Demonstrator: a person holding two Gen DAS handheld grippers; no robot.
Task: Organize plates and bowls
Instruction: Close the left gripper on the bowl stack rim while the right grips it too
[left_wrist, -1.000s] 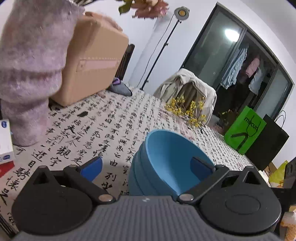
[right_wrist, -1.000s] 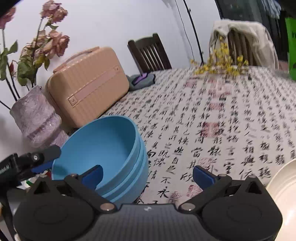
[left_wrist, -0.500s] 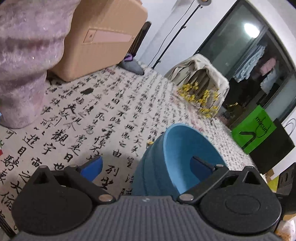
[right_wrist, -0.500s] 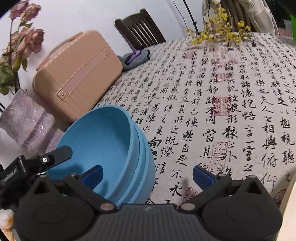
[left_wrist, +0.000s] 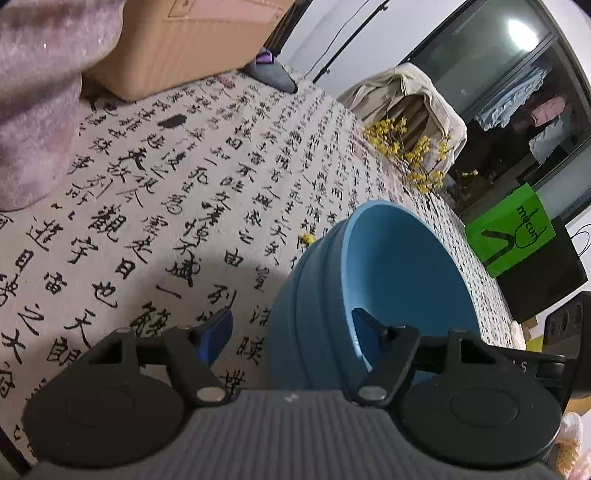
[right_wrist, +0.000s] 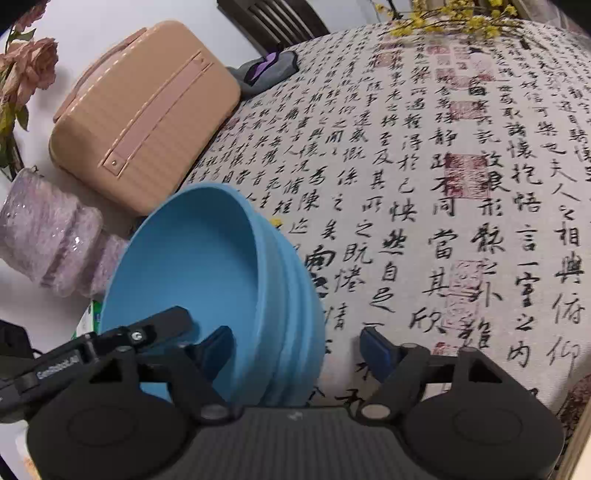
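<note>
Blue bowl stack straddled at opposite rims by left hand-held gripper and right hand-held gripper; jaws just closing, pad contact indiscernible; stack's base hidden.

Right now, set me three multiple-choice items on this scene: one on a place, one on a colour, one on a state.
1. The right tool has its fingers:
A. one inside the bowl stack, one outside
B. both inside it
C. both clear of it

2. The stacked bowls are:
A. white
B. blue
C. green

3. The suitcase is:
A. lying wide open
B. shut
C. missing its lid

Answers:
1 A: the stack's wall stands between its jaws, which have just been closing and do not yet press on it.
2 B: every rim in view is blue.
3 B: its shell shows no gap.
</note>
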